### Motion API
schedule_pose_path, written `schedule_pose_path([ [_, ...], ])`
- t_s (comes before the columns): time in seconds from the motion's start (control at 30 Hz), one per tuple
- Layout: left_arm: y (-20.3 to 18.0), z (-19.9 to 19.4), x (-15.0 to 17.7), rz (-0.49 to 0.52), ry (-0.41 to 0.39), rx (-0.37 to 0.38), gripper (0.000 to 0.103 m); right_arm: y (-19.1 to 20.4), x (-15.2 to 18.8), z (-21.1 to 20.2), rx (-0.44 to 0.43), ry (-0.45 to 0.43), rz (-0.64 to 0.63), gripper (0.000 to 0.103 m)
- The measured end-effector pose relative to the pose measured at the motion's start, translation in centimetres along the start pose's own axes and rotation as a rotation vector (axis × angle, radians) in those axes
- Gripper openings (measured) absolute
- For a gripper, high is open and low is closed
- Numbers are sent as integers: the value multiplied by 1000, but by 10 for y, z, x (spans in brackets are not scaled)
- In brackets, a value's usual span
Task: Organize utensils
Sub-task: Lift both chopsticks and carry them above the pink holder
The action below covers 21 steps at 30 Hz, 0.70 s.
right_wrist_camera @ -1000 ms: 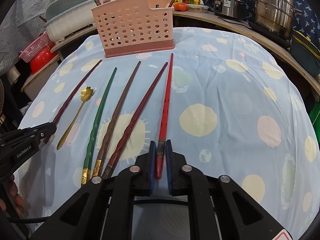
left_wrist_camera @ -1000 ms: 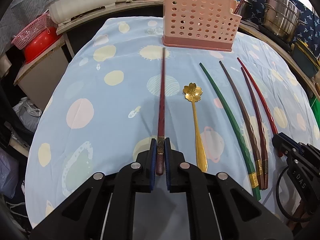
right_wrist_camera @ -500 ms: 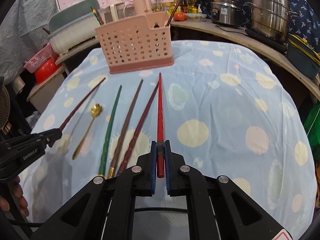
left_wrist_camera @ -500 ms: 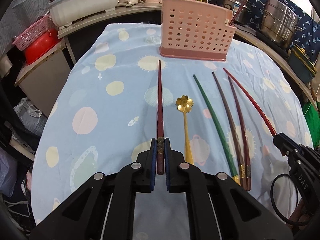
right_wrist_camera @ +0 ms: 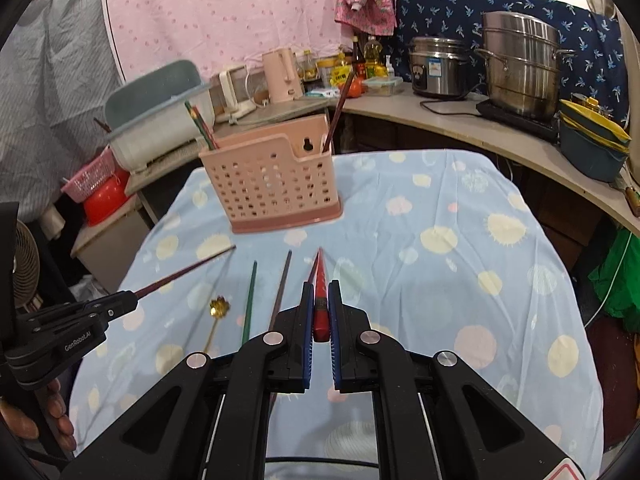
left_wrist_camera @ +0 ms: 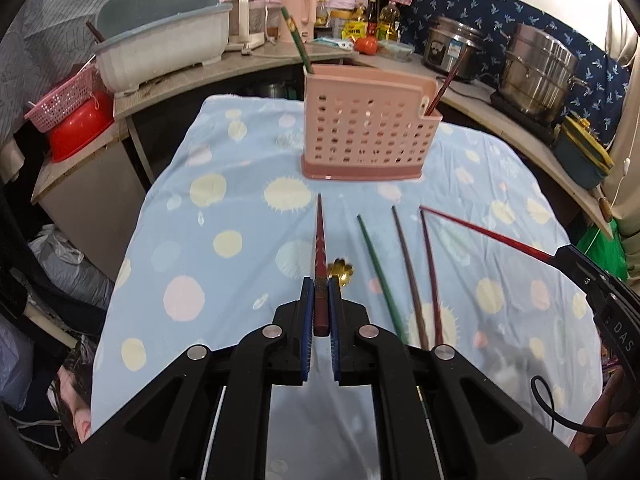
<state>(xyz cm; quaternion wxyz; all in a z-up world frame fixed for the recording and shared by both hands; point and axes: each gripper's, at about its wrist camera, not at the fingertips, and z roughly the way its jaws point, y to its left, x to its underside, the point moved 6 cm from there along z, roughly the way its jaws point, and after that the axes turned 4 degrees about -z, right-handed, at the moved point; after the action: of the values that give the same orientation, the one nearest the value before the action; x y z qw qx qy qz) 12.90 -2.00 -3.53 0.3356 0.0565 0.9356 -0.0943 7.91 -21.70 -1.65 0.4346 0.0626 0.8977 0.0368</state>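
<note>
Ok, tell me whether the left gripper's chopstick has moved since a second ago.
Yes. The dark red chopstick lay on the cloth beside the gold spoon; now the left gripper holds it raised, tip toward the pink basket.

Holder stands behind chopsticks on tablecloth

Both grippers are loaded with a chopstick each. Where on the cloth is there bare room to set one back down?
Bare cloth lies right of the bright red chopstick, out to the table's right edge, and left of the dark red chopstick. Crowded between them: gold spoon, green chopstick, two brown chopsticks, and the pink caddy behind.
</note>
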Motion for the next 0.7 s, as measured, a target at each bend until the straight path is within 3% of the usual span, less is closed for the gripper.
schedule_pose_path([
  [0.7, -9, -57, -98, 7, -191, 32, 7, -8, -97, -34, -27, -167, 12, 7],
])
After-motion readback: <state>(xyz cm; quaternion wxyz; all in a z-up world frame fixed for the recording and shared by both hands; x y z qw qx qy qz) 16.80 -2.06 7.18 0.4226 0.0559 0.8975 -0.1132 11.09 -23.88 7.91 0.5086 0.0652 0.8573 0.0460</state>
